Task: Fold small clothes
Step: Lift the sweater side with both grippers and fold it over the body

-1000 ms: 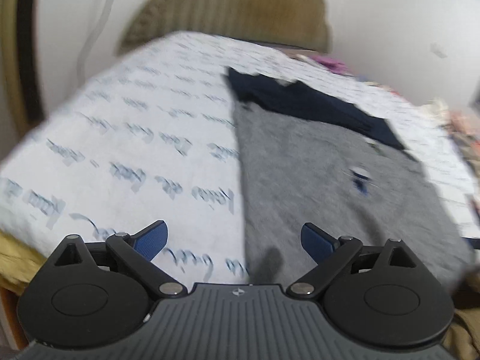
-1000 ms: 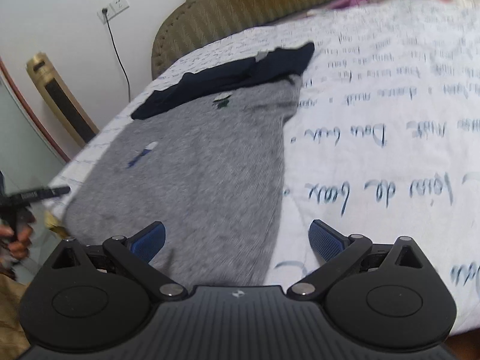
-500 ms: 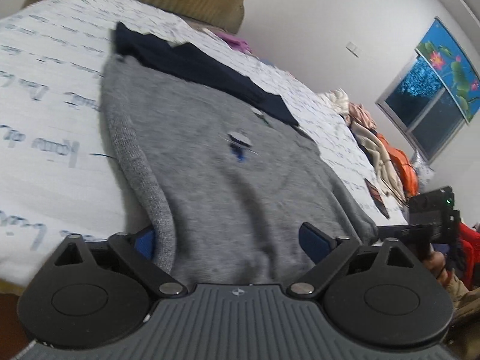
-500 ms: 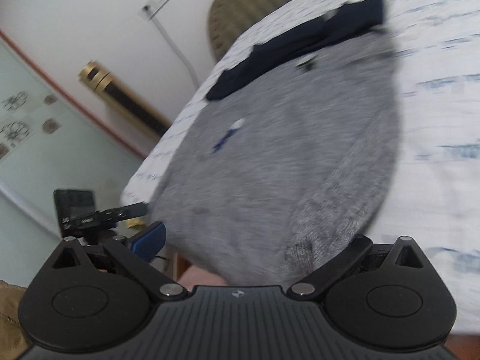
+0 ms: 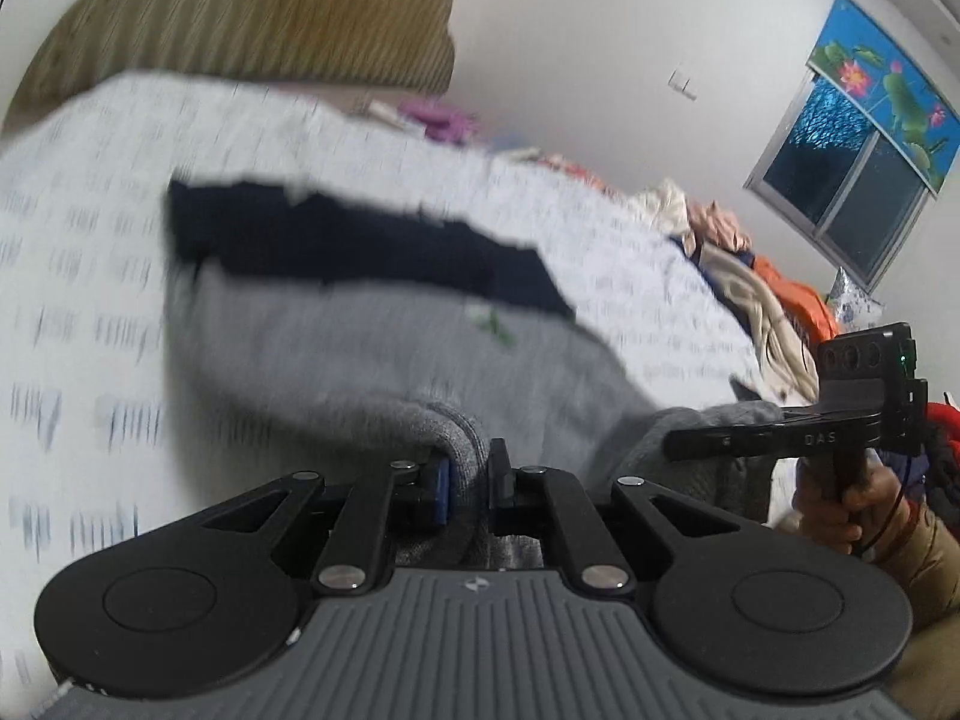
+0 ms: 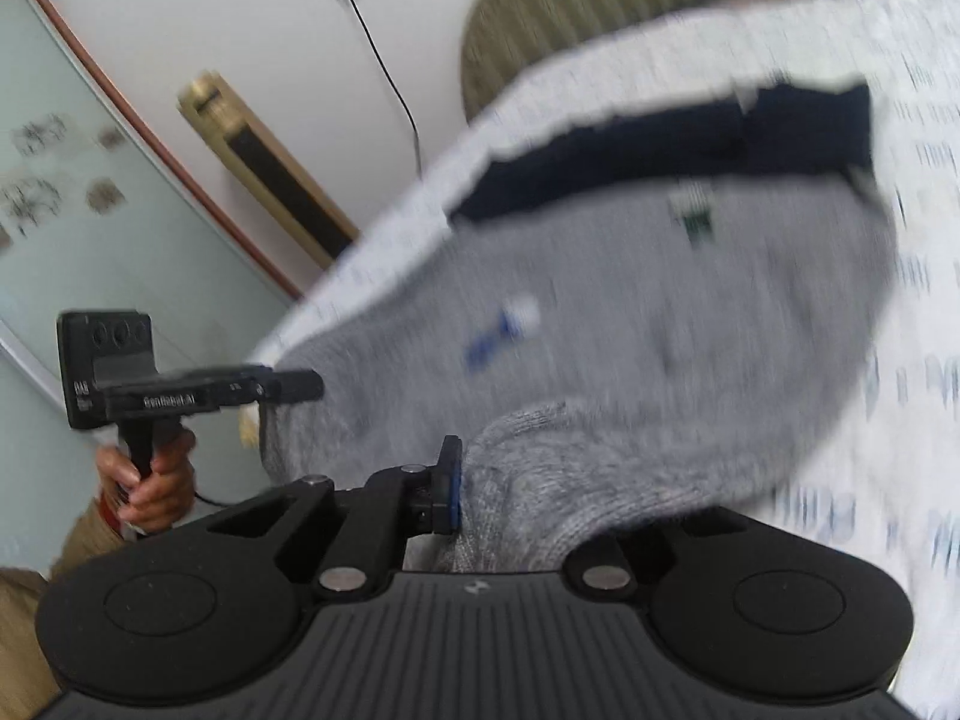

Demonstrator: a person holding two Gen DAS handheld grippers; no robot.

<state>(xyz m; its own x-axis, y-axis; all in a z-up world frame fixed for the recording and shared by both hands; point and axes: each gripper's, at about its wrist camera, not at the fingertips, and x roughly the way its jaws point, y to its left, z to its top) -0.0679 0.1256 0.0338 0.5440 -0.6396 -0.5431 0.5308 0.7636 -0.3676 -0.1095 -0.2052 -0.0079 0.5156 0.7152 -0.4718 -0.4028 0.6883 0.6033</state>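
While the grey sweater point(image 5: 372, 348) lies spread on the bed point(image 5: 78, 276), we see its long axis run from the near edge toward the headboard point(image 5: 258, 18), navy collar band point(image 5: 360, 246) farthest from us. Our left tongs point(image 5: 468, 474) have just been closing and now pinch the knitted hem; our right tongs point(image 6: 480, 486) have just closed too, clamping the hem's other corner. Both point slightly downward, hem raised off the bed. Each hand point(image 6: 150, 480) grips a handle.
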